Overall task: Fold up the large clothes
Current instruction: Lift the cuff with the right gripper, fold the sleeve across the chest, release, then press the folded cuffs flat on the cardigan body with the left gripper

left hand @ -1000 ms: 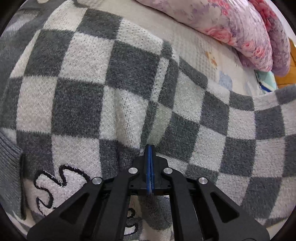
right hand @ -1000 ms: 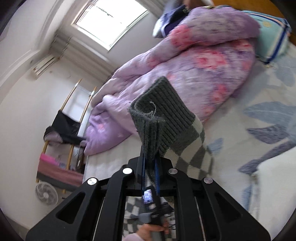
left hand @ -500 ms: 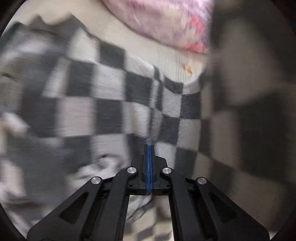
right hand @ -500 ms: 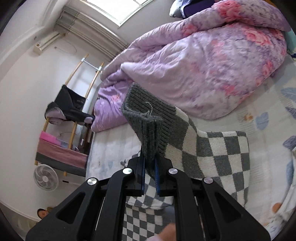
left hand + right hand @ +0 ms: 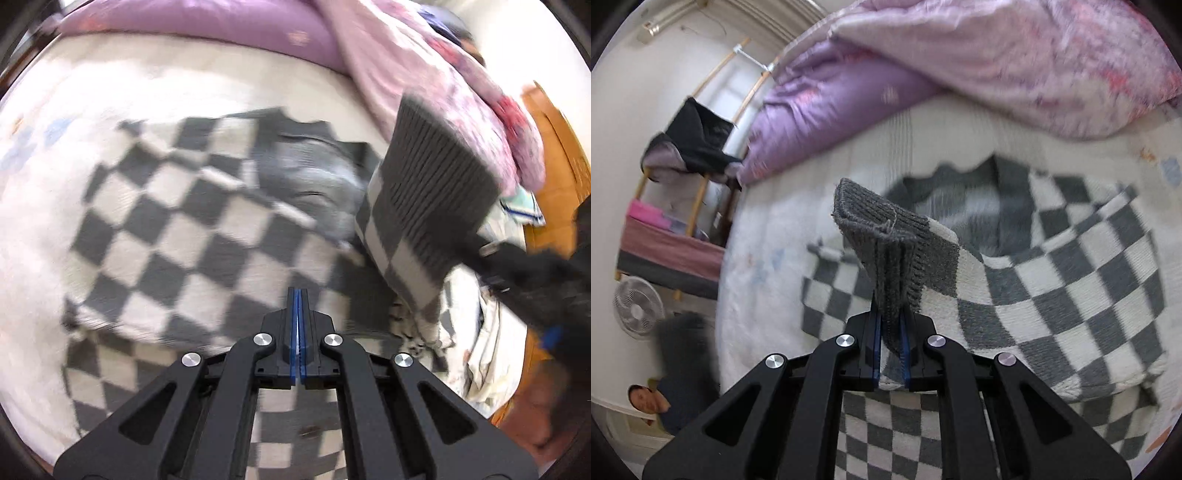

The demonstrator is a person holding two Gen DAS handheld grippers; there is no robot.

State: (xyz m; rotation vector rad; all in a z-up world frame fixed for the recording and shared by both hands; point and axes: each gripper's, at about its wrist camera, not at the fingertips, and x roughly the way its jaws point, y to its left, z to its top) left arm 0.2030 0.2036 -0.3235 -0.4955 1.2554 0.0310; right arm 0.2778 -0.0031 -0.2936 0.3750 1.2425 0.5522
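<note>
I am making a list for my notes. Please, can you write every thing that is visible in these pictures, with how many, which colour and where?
checkered sweater: one, grey and white, spread on the bed
ribbed cuff: one, dark grey, lifted, pinched in the right tongs
bed sheet: one, white with pale prints, under the sweater
quilt: one, pink and purple floral, heaped at the far side
fan: one, white, on the floor, left
rack: one, wooden, with dark clothes
person: one, bottom left
left tongs: shut, empty
right tongs: shut on the cuff
</note>
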